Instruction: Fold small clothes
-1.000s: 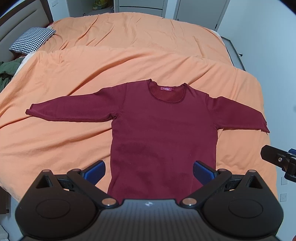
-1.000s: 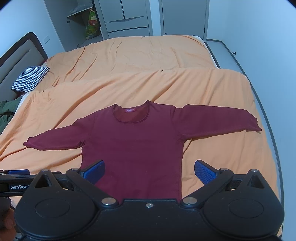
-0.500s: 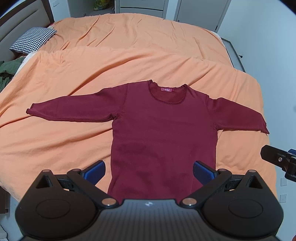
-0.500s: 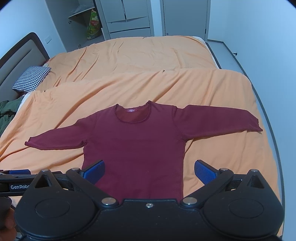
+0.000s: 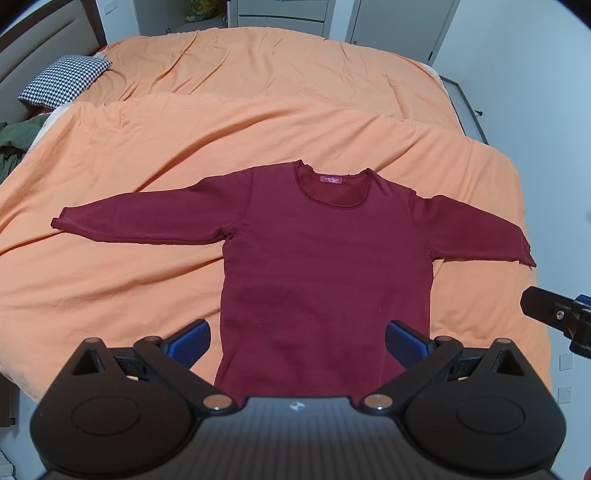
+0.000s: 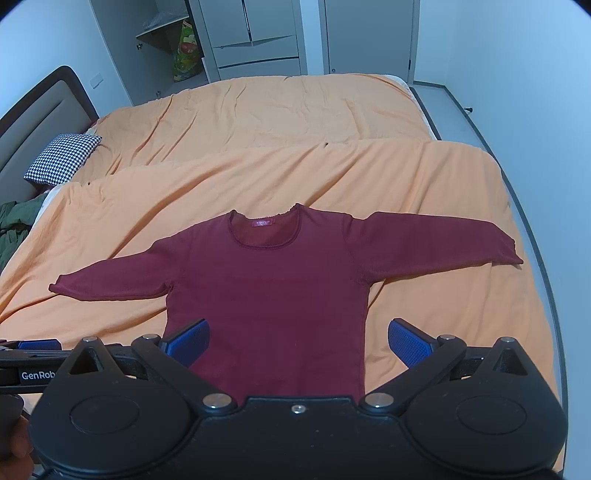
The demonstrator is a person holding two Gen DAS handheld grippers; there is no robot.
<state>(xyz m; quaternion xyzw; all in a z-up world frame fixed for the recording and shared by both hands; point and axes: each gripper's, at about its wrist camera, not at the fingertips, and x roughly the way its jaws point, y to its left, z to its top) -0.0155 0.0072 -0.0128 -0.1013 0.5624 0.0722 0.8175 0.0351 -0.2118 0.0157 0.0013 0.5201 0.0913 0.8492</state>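
A dark red long-sleeved shirt lies flat on the orange bed cover, front up, both sleeves spread out sideways, neck away from me. It also shows in the right wrist view. My left gripper is open and empty, held above the shirt's lower hem. My right gripper is open and empty too, above the hem a little to the right. The hem itself is hidden behind both gripper bodies.
The orange cover spans the whole bed with a fold ridge across the middle. A black-and-white checked pillow and green cloth lie at the far left by the headboard. White wardrobes stand beyond the bed. The bed edge runs along the right.
Both views have shifted very slightly; the shirt sits a touch lower in the right wrist view. The shirt has not moved and both grippers stay open.
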